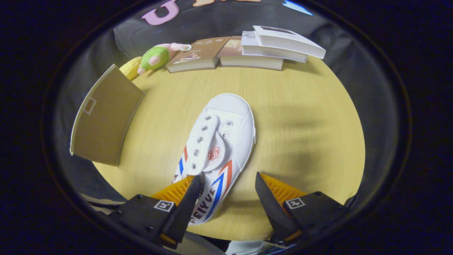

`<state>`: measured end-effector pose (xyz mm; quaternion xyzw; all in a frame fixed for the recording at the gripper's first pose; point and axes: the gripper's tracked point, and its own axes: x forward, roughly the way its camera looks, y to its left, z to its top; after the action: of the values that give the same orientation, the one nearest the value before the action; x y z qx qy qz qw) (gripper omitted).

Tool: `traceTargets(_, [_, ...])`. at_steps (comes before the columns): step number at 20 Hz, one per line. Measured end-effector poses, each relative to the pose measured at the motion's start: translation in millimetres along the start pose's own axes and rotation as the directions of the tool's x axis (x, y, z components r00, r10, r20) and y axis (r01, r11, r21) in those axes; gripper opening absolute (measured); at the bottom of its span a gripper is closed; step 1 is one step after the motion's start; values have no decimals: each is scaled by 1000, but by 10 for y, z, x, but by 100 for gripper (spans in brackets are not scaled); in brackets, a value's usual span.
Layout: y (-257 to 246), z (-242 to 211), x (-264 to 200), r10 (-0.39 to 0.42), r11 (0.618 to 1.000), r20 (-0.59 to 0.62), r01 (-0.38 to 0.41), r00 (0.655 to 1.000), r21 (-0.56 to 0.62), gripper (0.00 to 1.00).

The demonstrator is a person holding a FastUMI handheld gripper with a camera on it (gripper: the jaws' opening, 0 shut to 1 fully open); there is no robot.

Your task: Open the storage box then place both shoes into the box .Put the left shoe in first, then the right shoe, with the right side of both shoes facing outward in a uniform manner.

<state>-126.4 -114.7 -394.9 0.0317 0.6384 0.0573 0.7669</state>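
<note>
Jaws parted over shoe (219, 141) heel — toe pointing away.

The shoe's (217, 148) heel end lies hidden behind the claw's (228, 180) finger.

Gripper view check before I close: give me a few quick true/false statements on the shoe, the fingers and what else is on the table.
1. The gripper is open, the white shoe's heel end between its fingers. True.
2. Both fingers press on the shoe. False: the right finger stands apart from it, bare table between.
3. The shoe's toe points away from the gripper, toward the books. True.
4. The shoe lies inside the cardboard box. False: it lies on the table; the brown cardboard flap stands off to its left.
5. A plush toy lies beside the books. True.
</note>
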Motion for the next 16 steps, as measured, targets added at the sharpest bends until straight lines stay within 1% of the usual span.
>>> traceTargets(2, [83,-32,14,64,996,-16,-63,998,67,82])
traceTargets(6, [85,-56,20,89,984,-36,-82,995,158,60])
traceTargets(7, [61,-45,3,89,977,-33,-81,995,198,55])
traceTargets(9, [41,-45,-39,104,957,-37,-89,994,276,31])
traceTargets(10, [59,-41,-52,113,945,-28,-99,993,311,30])
traceTargets(11, [58,-30,-44,118,940,-15,-106,993,325,18])
traceTargets(13, [72,-30,-55,117,933,-3,-109,993,344,18])
traceTargets(14, [60,40,-83,113,915,41,-120,993,384,12])
traceTargets(15, [85,16,-91,130,904,38,-135,991,406,5])
traceTargets(16, [44,55,-87,124,890,49,-133,991,436,5])
